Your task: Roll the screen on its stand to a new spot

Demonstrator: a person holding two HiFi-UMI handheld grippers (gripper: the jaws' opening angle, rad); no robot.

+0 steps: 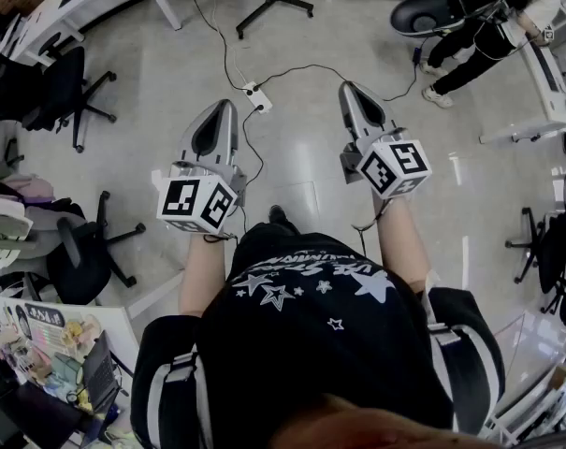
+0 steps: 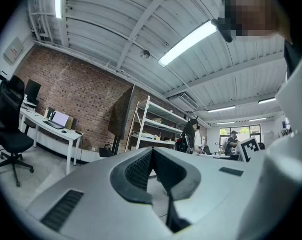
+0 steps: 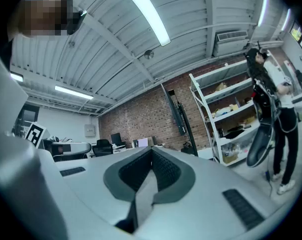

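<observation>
The person is holding the left gripper (image 1: 223, 110) and right gripper (image 1: 350, 92) out over the floor (image 1: 301, 171), both with fingers closed on nothing. The screen (image 2: 122, 113) is standing at the floor's far edge, against the brick wall (image 2: 76, 94). This looks like the approach step. The next move calls for walking over and gripping its stand.

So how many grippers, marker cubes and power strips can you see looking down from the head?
Grippers: 2, the left gripper and right gripper
Marker cubes: 2, the left cube and right cube
Power strips: 1, the power strip on the floor
Total: 5
</observation>
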